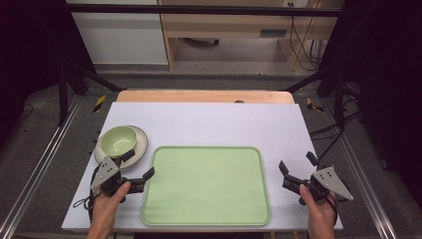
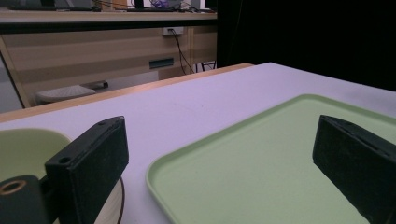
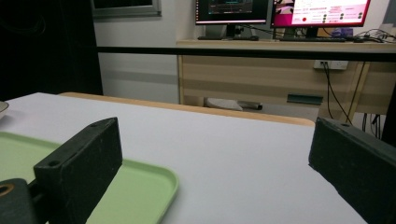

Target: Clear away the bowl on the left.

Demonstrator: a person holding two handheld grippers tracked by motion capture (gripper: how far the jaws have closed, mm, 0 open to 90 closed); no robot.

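High view. I saw the left tool held low at the desk's near-left corner, its hand coming in from the bottom edge with the wrist nearly straight. Its jaws stood wide apart and held nothing; one jaw pointed at the bowl, the other lay over the tray's left rim. The bowl sat on a plate, just beyond that tool and just left of the tray. The right tool mirrored this pose at the near-right, jaws spread and empty, aimed forward and slightly inward, beside the tray's right rim without touching it. In the left gripper view, I saw the tray corner lying between the spread jaws. In the right gripper view, bare desk lay between them.
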